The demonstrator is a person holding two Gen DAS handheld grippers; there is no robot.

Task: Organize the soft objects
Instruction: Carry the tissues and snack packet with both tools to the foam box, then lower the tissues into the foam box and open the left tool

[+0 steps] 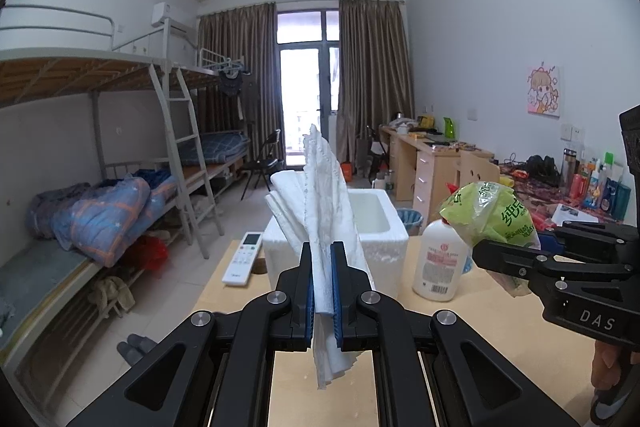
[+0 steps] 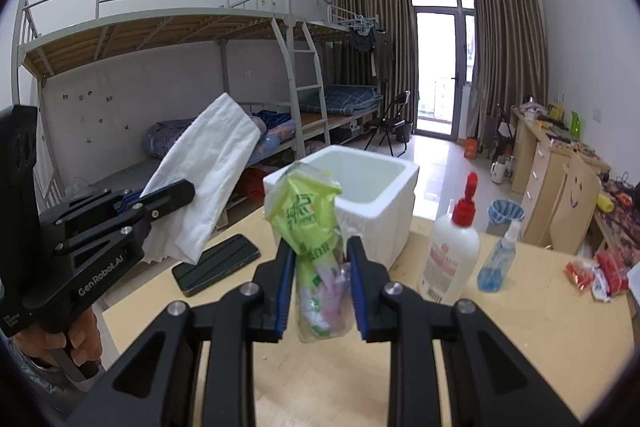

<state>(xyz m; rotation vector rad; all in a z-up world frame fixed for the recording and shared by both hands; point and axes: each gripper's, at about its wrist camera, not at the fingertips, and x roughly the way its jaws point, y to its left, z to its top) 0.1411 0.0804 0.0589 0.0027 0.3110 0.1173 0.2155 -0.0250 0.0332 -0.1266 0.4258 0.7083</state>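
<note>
While both loads hang above counter [image 2: 520,327] short of box [image 2: 372,183]: left gripper [image 1: 322,287] clamps tissues [image 1: 320,187], right gripper [image 2: 320,291] pinches green pack [image 2: 308,219]. Bring each over opening, lower inside before release, avoid bottle [image 2: 450,255].

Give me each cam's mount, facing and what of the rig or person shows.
Left wrist: on the left claw, facing the window; claw shut on a white folded tissue wad; right claw and fingers at right.
Right wrist: on the right claw, same facing; shut on a green plastic tissue pack; left claw and hand at left.
Shared: white foam box, white lotion bottle, wooden table.
</note>
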